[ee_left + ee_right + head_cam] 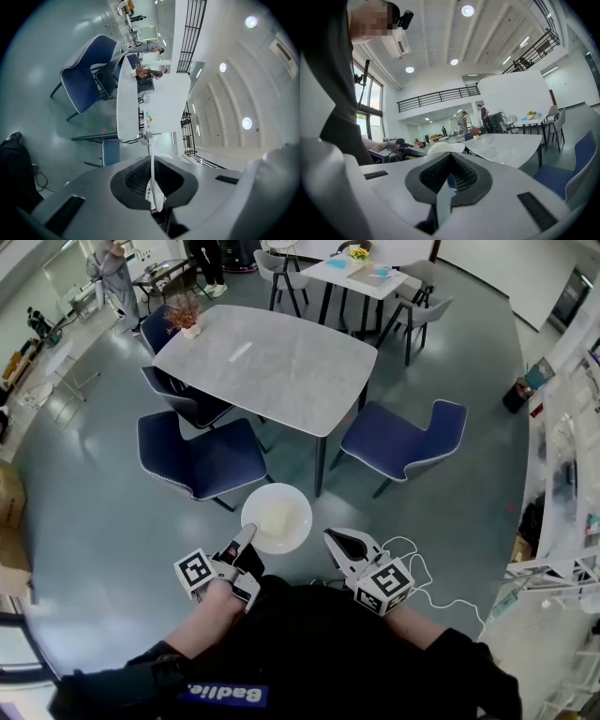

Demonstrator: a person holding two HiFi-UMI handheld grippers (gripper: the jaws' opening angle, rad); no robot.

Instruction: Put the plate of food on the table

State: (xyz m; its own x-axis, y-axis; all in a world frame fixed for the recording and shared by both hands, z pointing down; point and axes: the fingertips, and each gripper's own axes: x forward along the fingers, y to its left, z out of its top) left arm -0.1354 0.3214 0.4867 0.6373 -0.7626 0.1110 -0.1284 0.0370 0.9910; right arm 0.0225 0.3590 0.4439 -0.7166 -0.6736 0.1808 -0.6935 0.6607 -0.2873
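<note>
Plate of food (276, 518) pinched by its near rim in the left gripper (247, 534), out over floor, well short of the table (281, 371) ahead. Right gripper (332, 538) just beside it, closed on nothing, lends no support. Risks tipping and spilling off that one-edge grip, or clipping the blue chair (202, 460) between.

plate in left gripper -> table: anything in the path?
Nothing visible blocks it. The plate, clamped in the left gripper, faces the near corner of the table. The left blue chair and right blue chair flank the path. Only a potted plant sits at the far corner.
</note>
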